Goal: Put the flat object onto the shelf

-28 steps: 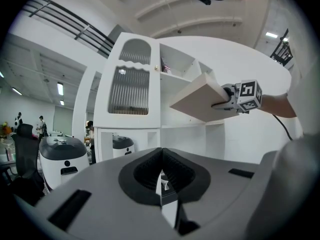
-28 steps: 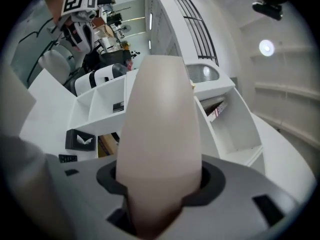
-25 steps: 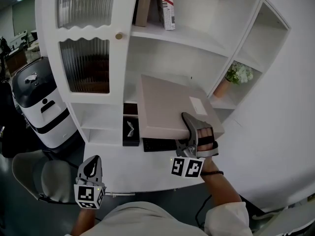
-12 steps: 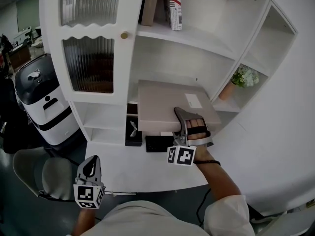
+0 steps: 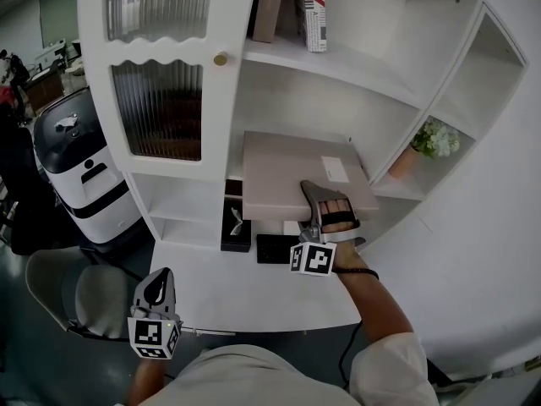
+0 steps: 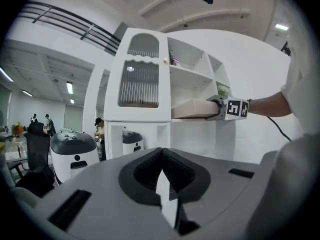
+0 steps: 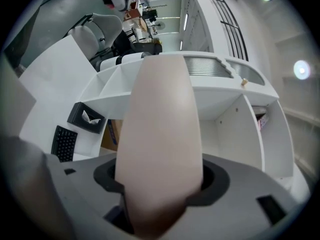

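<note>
The flat object is a beige box (image 5: pixel 287 176) with a small white label. It lies level, its far end inside the open middle compartment of the white shelf unit (image 5: pixel 338 100) and its near end sticking out over the desk. My right gripper (image 5: pixel 326 208) has the box's near edge between its jaws, which are opening; the box (image 7: pixel 162 134) still fills the gap between them. My left gripper (image 5: pixel 153 309) hangs low at the front left, away from the shelf, shut with nothing in it. From there I see the box (image 6: pixel 192 109) level in the shelf.
Books (image 5: pixel 314 11) stand on the upper shelf and a potted plant (image 5: pixel 429 140) sits in the right compartment. Below the box, a black tissue holder (image 5: pixel 237 227) and a black keyboard (image 5: pixel 275 248) lie on the white desk (image 5: pixel 245 290). A white-and-black machine (image 5: pixel 80 176) and a chair (image 5: pixel 72 299) stand at the left.
The right gripper has pushed the beige box deeper into the middle compartment and levelled it. The left gripper has stayed where it was.
</note>
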Demonstrator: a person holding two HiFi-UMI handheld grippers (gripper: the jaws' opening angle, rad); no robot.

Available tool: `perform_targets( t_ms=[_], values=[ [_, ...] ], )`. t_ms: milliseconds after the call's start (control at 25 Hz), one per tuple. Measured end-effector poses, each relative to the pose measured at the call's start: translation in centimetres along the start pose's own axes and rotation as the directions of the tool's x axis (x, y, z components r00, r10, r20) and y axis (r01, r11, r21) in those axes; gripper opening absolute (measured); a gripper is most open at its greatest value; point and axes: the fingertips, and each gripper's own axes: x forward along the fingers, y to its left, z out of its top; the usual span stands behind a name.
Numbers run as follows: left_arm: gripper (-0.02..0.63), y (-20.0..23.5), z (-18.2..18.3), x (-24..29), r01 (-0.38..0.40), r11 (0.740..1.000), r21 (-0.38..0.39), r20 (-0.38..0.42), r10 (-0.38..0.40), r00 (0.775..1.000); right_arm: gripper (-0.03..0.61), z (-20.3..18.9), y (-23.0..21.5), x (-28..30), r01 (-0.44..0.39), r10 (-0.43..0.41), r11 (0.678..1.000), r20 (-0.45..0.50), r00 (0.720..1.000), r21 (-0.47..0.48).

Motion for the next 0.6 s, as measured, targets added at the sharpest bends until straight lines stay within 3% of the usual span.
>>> perform_targets(
  t_ms=[240, 600],
  values=[
    [0.0, 0.1, -0.7, 0.4, -0.028, 1.0, -0.008, -0.019, 0.028, 0.999, 0.371, 0.3, 1.8, 1.5, -0.155, 0.155, 0.988, 0.046, 0.987, 0.01],
    [0.0, 0.0, -1.1, 1.3, -0.055, 0.998, -0.01, -0.034, 0.055, 0.998, 0.388, -0.2, 1.8, 4.1, -0.232, 0.23, 0.973, 0.084, 0.969, 0.011]
  ],
)
